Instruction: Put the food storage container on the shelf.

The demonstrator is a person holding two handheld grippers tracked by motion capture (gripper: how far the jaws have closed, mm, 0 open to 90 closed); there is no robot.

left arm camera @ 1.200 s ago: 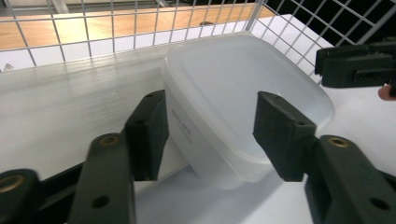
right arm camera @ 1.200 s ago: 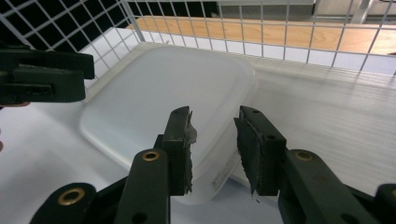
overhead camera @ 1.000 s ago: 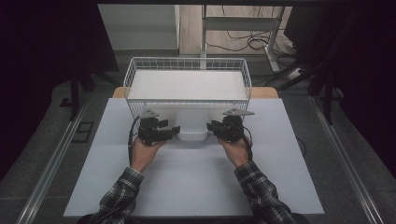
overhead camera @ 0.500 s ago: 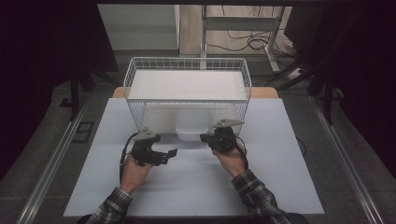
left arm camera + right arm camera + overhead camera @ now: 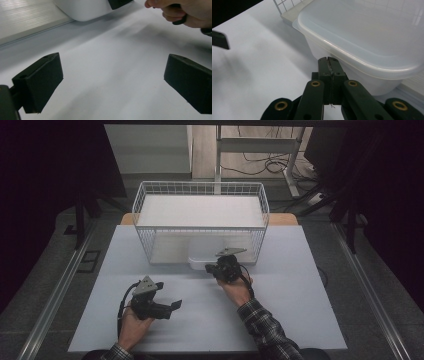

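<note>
A white translucent lidded container [image 5: 207, 256] [image 5: 367, 42] stands at the front of a white wire basket [image 5: 200, 202], partly behind its mesh. My right gripper [image 5: 210, 267] [image 5: 328, 62] is shut with nothing between the jaws, and its tips rest against the container's wall just under the rim. My left gripper [image 5: 172, 306] [image 5: 113, 77] is open over the bare white tabletop, well in front and to the left of the container [image 5: 82, 10]. In the left gripper view the other hand [image 5: 185, 12] shows at the top right.
The white table surface [image 5: 300, 310] stretches wide on both sides and toward the person. A wooden board edge [image 5: 289, 17] lies under the basket. Metal rails [image 5: 55, 295] run along the table's sides, and cables [image 5: 260, 167] lie on the floor beyond.
My left gripper has drawn back from the container toward the person and stands open. The right gripper stayed by the container, shifting slightly toward its front.
</note>
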